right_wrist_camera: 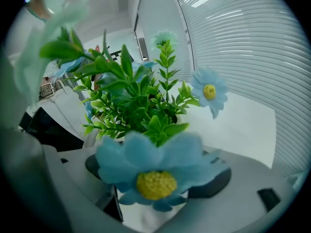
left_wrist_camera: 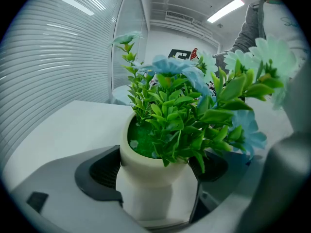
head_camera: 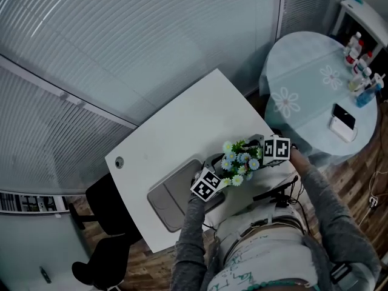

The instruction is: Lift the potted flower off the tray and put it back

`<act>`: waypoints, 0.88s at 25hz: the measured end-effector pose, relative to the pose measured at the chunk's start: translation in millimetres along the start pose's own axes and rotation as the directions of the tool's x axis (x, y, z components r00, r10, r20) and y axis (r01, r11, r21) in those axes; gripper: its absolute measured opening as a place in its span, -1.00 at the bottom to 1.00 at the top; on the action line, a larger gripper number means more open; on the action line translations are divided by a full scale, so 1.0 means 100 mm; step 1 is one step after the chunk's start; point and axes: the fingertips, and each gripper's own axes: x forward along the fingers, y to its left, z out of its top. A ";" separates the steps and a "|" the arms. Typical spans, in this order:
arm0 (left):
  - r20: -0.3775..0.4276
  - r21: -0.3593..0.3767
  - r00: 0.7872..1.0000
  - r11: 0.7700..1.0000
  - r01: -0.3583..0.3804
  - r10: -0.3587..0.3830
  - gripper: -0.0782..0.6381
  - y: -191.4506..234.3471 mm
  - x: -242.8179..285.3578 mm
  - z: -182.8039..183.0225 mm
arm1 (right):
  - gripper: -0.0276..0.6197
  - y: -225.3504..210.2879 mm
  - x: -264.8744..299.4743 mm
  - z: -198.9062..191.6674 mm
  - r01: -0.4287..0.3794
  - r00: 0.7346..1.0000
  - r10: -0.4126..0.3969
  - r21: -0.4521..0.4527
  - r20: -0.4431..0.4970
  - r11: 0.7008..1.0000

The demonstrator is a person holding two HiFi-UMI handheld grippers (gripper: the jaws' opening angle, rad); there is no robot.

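Left gripper (left_wrist_camera: 156, 191) and right gripper (right_wrist_camera: 154, 203) both clamp the potted flower (head_camera: 240, 160), just right of the tray (head_camera: 165, 204). It seems lifted off, and next needs lowering squarely onto the tray.

- Grey sleeves (head_camera: 330, 208) cover both arms.
- Pale top (head_camera: 260, 247) with faint print.
- Left gripper (left_wrist_camera: 158, 171) and right gripper (right_wrist_camera: 158, 178): pale grey shells, black pads (left_wrist_camera: 95, 171), black-and-white marker cubes (head_camera: 207, 185).

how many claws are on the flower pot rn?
2. The left claw clamps the flower pot from one side. The right claw clamps it from the opposite side, with the pot partly hidden behind a blue flower.
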 end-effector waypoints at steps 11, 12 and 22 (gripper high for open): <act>0.018 0.013 1.000 1.000 0.000 0.000 0.46 -0.02 -0.04 0.05 | 0.25 0.02 -0.04 -0.01 0.106 0.994 -0.107 0.093 0.002 0.990; 0.023 0.020 1.000 1.000 -0.001 0.000 0.46 -0.02 -0.05 0.05 | 0.25 0.04 -0.05 0.00 0.116 0.993 -0.117 0.113 0.005 0.987; 0.105 0.027 0.994 0.999 -0.024 0.021 0.46 0.01 -0.23 0.07 | 0.25 0.06 -0.14 0.04 0.219 0.971 -0.235 0.221 0.050 0.950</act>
